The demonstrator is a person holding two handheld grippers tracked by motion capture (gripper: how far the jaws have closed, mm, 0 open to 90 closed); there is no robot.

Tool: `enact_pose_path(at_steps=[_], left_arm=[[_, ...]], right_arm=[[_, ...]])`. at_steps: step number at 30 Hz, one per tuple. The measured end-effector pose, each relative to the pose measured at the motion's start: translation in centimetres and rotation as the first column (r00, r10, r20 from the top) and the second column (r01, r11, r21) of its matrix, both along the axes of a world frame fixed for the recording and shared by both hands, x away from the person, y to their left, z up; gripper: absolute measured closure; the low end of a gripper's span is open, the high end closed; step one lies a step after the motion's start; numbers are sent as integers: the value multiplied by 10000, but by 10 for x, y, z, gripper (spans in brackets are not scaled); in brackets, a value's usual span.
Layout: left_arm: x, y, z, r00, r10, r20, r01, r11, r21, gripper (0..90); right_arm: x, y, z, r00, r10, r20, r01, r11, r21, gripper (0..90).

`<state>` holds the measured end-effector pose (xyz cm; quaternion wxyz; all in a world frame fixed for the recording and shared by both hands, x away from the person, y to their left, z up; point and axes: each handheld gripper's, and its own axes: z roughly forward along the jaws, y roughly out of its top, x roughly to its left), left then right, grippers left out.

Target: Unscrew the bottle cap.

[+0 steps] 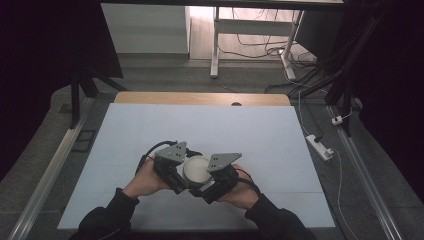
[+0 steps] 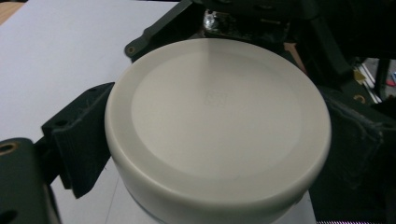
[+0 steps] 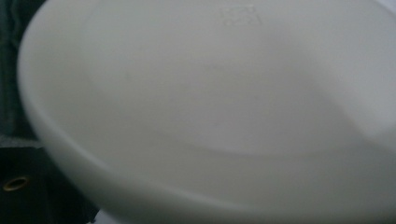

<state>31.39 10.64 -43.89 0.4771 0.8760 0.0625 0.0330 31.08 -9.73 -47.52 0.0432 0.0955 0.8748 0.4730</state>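
A white round container with a flat lid (image 1: 196, 169) sits on the pale table sheet (image 1: 200, 125) near its front edge, between both hand-held grippers. My left gripper (image 1: 181, 181) is shut on it; in the left gripper view the lid (image 2: 215, 121) is wedged between the black fingers (image 2: 79, 135). From the other side my right gripper (image 1: 212, 186) closes on the same container. In the right gripper view the lid (image 3: 210, 93) looms very near and blurred, with one black finger (image 3: 18, 186) against its rim; the other finger is hidden.
Wide bare sheet lies beyond and to both sides of the container. A wooden table edge (image 1: 200, 98) shows at the back. On the floor to the right lie a white power strip (image 1: 320, 146) and cables; desk legs (image 1: 215, 50) stand behind.
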Motion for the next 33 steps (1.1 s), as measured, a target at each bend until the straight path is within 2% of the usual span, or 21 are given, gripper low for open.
enact_pose_path(at_steps=[5, 7, 10, 13, 17, 18, 19, 20, 21, 23, 25, 28, 30, 33], left_arm=[[-1, -4, 0, 9966, 825, -90, -825, 9966, 7, 79], [-2, -6, 0, 9923, 1232, -92, -1232, 9924, -23, 79], [-4, -10, 0, 9822, 1876, -33, -1876, 9822, 9, 80], [-8, -16, 0, 9657, 2598, 44, -2598, 9657, -18, 80], [-13, -24, -1, 9367, 3498, 175, -3498, 9368, -53, 80], [-13, -24, -1, 9367, 3498, 175, -3498, 9368, -53, 80], [-15, -27, -2, 9224, 3858, 197, -3858, 9226, -19, 79], [-15, -29, -2, 9155, 4020, 182, -4021, 9156, -1, 79], [-16, -29, -3, 9115, 4110, 175, -4110, 9116, 15, 78], [-14, -30, -4, 9130, 4077, 123, -4078, 9131, 54, 74], [-12, -29, -3, 9205, 3902, 217, -3905, 9205, 141, 46], [-10, -22, 2, 9429, 3326, 190, -3325, 9431, -72, 2], [-10, -17, 7, 9529, 3006, 416, -3008, 9537, -15, 0], [-7, -9, 11, 9802, 1949, 348, -1959, 9802, 277, 0]], right_arm=[[2, -1, -1, 9987, -518, -29, 518, 9987, -1, 66], [3, -2, -1, 9972, -741, -10, 741, 9972, -10, 66], [4, -3, 0, 9939, -1099, 5, 1099, 9939, -23, 66], [6, -3, -1, 9891, -1469, 84, 1470, 9891, -72, 65], [7, -4, -1, 9820, -1882, 141, 1884, 9820, -143, 65], [7, -4, -1, 9804, -1964, 137, 1966, 9804, -153, 65], [8, -4, -1, 9794, -2014, 121, 2016, 9794, -146, 65], [8, -5, -1, 9785, -2058, 110, 2060, 9784, -162, 65], [9, -5, -2, 9776, -2104, 104, 2105, 9774, -180, 65], [9, -5, -3, 9763, -2161, 115, 2164, 9760, -253, 65], [9, -5, -3, 9769, -2132, 115, 2134, 9767, -233, 65], [7, -4, -1, 9820, -1877, 190, 1880, 9821, -153, 65], [7, -4, 0, 9853, -1697, 177, 1699, 9854, -85, 65], [6, -5, 0, 9894, -1448, 130, 1449, 9894, -67, 65]])
